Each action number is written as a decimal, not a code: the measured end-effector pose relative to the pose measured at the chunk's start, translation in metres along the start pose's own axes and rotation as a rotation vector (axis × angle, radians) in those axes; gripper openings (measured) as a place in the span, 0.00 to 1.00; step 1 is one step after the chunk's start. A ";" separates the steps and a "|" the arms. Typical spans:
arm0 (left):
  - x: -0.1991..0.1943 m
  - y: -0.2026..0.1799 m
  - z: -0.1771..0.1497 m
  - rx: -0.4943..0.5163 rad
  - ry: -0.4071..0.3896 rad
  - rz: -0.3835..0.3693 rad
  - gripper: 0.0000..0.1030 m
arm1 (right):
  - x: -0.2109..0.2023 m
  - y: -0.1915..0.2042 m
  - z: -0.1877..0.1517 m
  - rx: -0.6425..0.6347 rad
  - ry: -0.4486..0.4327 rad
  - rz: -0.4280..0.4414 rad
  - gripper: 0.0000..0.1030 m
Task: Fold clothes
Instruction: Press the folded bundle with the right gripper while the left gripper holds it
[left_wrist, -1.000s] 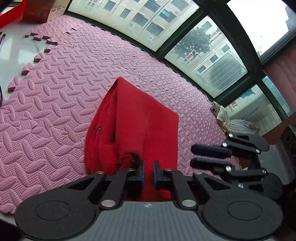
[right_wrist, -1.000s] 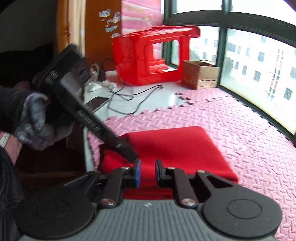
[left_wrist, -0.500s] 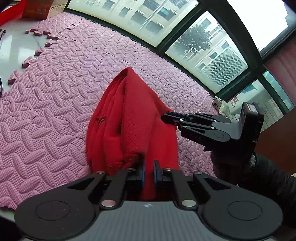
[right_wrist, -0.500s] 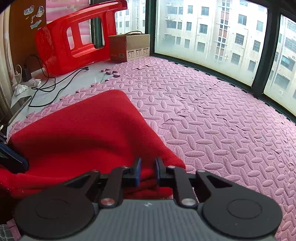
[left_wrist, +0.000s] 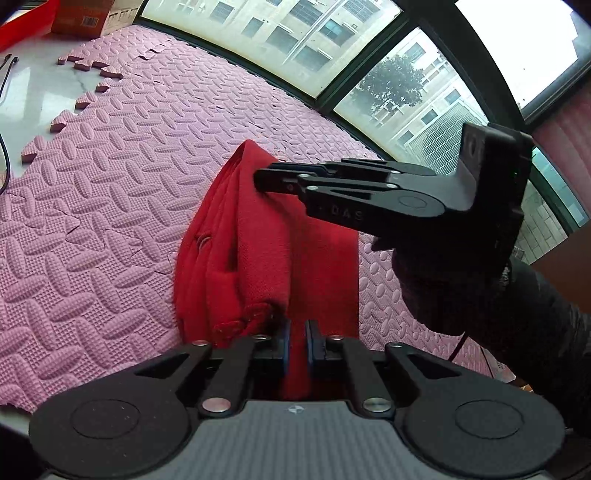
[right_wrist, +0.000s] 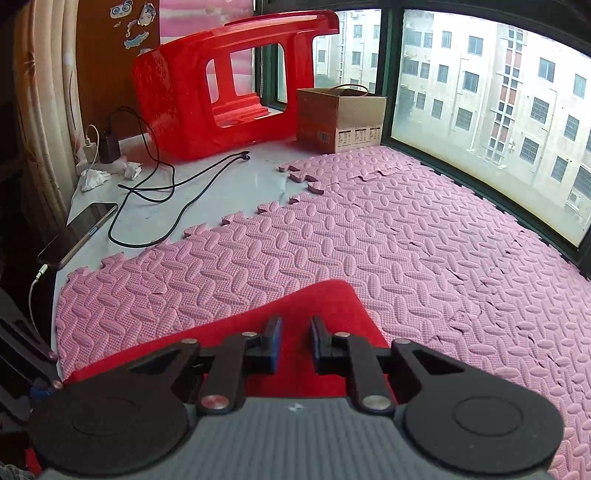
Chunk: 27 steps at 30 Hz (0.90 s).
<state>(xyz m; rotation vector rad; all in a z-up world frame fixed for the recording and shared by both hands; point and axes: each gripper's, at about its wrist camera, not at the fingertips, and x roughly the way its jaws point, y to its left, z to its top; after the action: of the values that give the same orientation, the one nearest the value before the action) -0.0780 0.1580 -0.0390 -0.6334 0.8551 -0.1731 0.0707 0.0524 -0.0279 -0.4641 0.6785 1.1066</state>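
A folded red garment (left_wrist: 255, 251) lies on the pink foam mat (left_wrist: 110, 184). My left gripper (left_wrist: 297, 334) is shut on the garment's near edge, with red cloth between its blue pads. My right gripper (left_wrist: 264, 181) reaches in from the right, its tips resting on the garment's far top. In the right wrist view the right gripper (right_wrist: 294, 341) is over the flat red garment (right_wrist: 325, 299), its jaws a little apart with nothing between them.
A red plastic stool (right_wrist: 221, 85) lies on its side and a cardboard box (right_wrist: 340, 118) stands by the window. Black cables (right_wrist: 166, 192), a phone (right_wrist: 77, 232) and crumpled tissue (right_wrist: 96, 177) lie on the white floor left of the mat (right_wrist: 406, 240).
My right gripper swung from the garment's near edge across to its far end and its jaws have parted slightly. My left gripper kept its hold near the same spot.
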 end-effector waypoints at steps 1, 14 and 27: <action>0.000 0.000 0.000 -0.001 -0.001 0.001 0.10 | 0.009 0.001 0.002 -0.004 0.021 0.004 0.14; -0.001 0.007 -0.001 -0.045 -0.012 -0.016 0.10 | -0.029 0.014 -0.004 -0.003 0.001 0.122 0.12; -0.001 0.006 -0.002 -0.027 -0.014 0.000 0.10 | -0.033 0.029 -0.027 -0.032 0.048 0.132 0.11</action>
<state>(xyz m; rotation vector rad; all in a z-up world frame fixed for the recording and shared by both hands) -0.0807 0.1618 -0.0431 -0.6592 0.8447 -0.1576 0.0277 0.0248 -0.0241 -0.4798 0.7429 1.2347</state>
